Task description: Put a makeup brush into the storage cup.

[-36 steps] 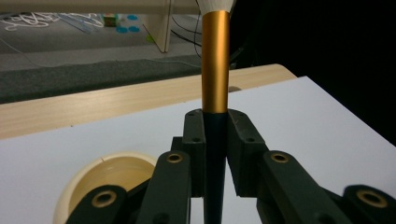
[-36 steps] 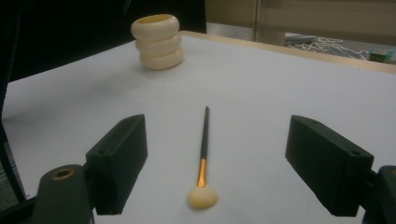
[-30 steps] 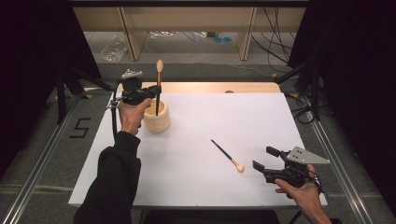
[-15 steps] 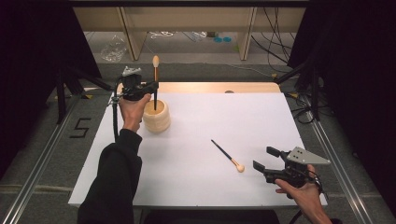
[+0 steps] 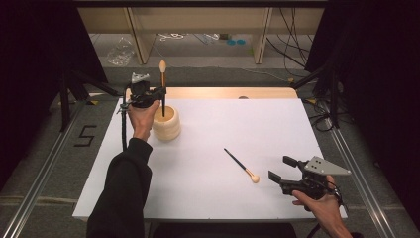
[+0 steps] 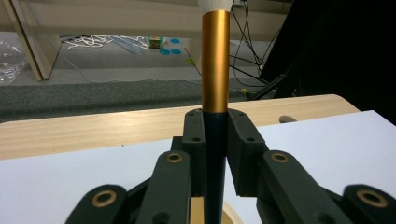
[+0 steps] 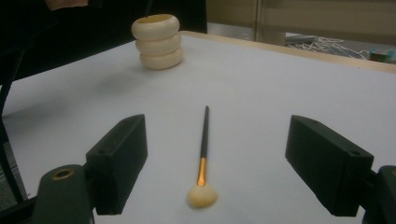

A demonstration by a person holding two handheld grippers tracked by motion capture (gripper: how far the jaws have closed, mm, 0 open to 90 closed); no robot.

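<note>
Clamped between the jaws of the left gripper (image 5: 157, 94) is a slim makeup brush with a black handle, gold ferrule and cream bristle tip (image 5: 162, 82), held upright with bristles uppermost. Compared with a second ago, this brush is seen lower and more squarely over the cream, ribbed, stacked-ring holder (image 5: 167, 124), with its handle end now dipping into the holder's mouth; the insertion is judged nearly complete, with only the release left for this brush. The left hand (image 5: 142, 116) is seen just beside the holder on its left, the forearm in a black sleeve (image 5: 121, 193) reaching up to it from the near table edge. A second, matching makeup brush (image 7: 202, 158) is seen lying flat on the white table cover (image 5: 277, 129), well apart from the holder toward the near right. The right gripper (image 7: 215, 163) is held level beyond that brush's bristle end, its jaws spread wide and gripping nothing, unmoved since a second ago.
</note>
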